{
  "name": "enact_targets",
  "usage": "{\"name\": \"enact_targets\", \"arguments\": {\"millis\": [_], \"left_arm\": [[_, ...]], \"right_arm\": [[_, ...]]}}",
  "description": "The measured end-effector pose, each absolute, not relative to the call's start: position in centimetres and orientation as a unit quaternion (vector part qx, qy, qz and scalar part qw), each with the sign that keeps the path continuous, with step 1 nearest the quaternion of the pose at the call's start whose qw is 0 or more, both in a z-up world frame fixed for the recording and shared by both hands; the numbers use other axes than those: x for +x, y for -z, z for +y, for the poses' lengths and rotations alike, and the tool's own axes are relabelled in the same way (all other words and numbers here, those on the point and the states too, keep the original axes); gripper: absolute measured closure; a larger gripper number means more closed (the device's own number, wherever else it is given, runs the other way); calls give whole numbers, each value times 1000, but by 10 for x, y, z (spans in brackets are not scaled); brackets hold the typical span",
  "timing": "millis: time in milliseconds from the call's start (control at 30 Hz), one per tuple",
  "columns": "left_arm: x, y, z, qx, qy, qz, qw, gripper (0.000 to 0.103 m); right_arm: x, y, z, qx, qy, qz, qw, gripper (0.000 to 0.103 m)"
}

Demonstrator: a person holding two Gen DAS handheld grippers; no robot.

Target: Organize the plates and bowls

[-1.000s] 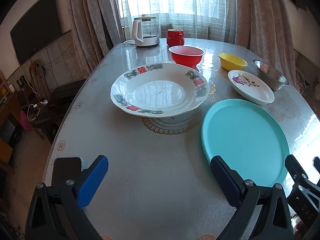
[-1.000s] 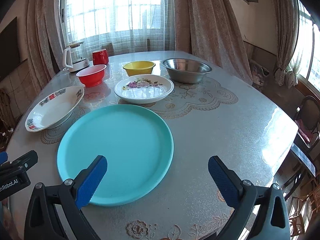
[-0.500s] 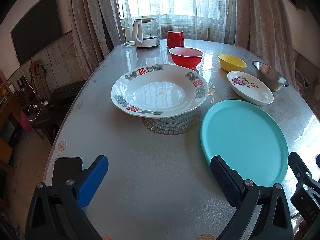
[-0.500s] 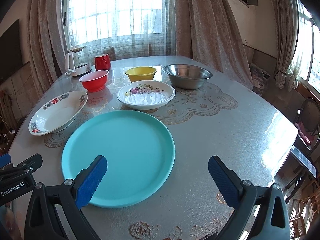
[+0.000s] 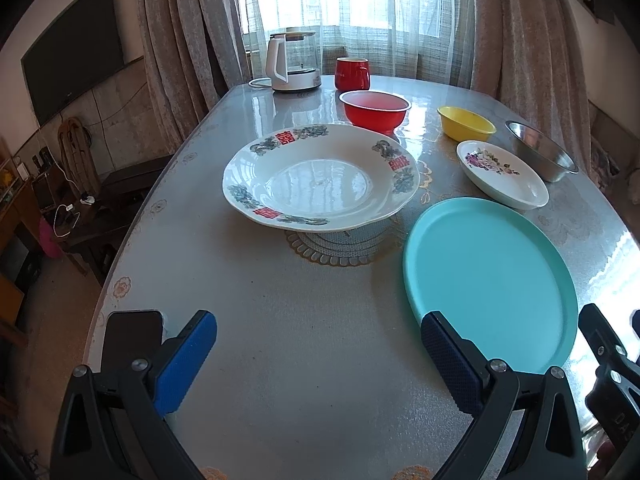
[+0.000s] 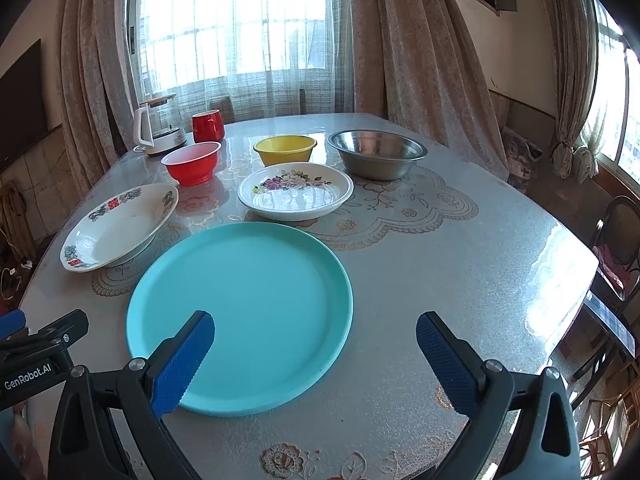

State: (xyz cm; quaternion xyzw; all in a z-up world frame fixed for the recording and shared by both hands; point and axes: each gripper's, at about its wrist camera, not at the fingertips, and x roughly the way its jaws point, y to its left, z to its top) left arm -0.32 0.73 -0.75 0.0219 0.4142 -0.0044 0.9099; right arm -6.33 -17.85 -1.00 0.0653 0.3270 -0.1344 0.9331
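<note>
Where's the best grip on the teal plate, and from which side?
Grip the near rim of the teal plate, coming in low from the table's near edge. It lies flat with a shallow raised lip, so only the edge offers a pinch: one finger over the lip, one slid under. The right gripper is open and already lined up with that rim; the left gripper sits further left.

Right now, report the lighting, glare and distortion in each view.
Left wrist view: backlit by the window, blown out white; glare streaks on the table near the red bowl; fisheye bends the table edges, corners vignetted black. Right wrist view: window overexposed too, bright glare patch on the table's right side; the teal plate is evenly lit and sharp.
</note>
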Motion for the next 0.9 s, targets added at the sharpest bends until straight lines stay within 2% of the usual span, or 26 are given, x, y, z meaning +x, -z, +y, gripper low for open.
{"name": "enact_targets", "arguments": {"millis": [900], "left_arm": [[12,22,4,35,-6,438,898,0]], "right_arm": [[-55,19,-183,70,126,340,929,0]]}}
